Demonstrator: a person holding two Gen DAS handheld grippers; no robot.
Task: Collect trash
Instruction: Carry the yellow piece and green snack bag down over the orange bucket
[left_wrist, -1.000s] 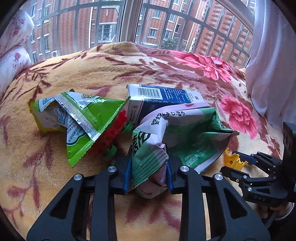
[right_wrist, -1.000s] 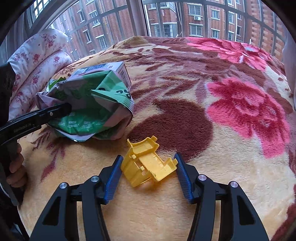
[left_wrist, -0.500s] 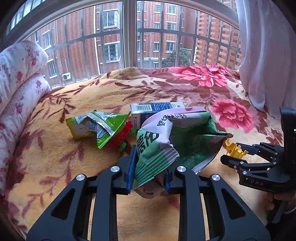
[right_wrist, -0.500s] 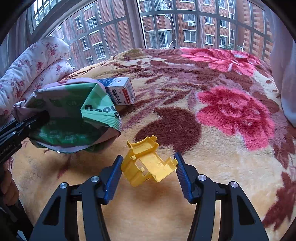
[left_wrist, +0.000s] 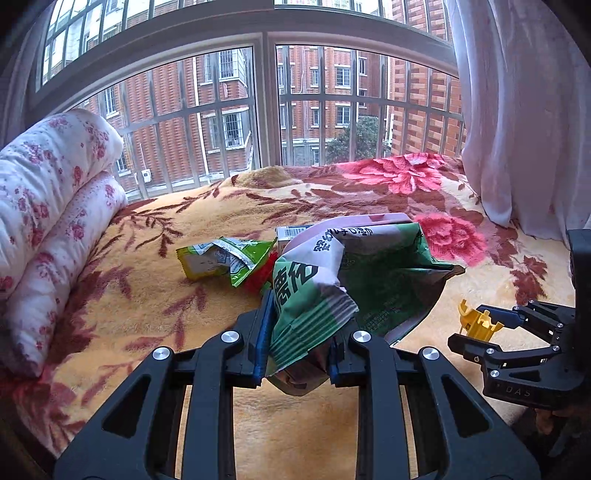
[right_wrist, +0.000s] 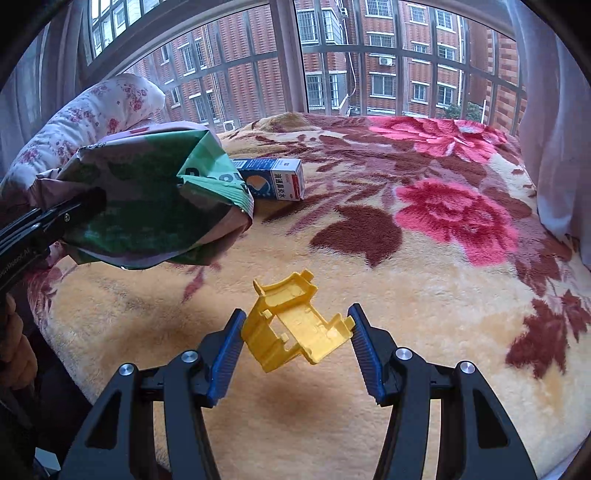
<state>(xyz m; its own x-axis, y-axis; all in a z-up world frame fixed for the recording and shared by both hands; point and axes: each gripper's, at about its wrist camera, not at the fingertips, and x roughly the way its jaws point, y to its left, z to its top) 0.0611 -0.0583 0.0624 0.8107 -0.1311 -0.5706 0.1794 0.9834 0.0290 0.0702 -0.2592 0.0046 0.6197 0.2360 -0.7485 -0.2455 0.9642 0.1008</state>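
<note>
- Where the left wrist view begins, the left gripper is seen clamped on the crumpled lower end of a green and lilac snack bag, which is held clear of the floral blanket.
- Nearest in the right wrist view, the right gripper is closed on a yellow plastic piece, whose two ends are pressed by the blue pads; the piece is tilted and raised above the blanket.
- Seen from the left wrist, the same yellow piece is carried to the right of the bag, apart from it.
- Just behind the bag, a lime-green wrapper is laid on the blanket, with a red toy part partly covered by its right edge.
- A blue and white carton is laid on its side beyond the bag; in the left wrist view only its barcoded end is shown.
- At the left edge, a rolled white quilt with pink flowers is stacked against the blanket.
- On the right, a white curtain is hung.
- Farthest off, a barred window and red brick buildings are seen.
</note>
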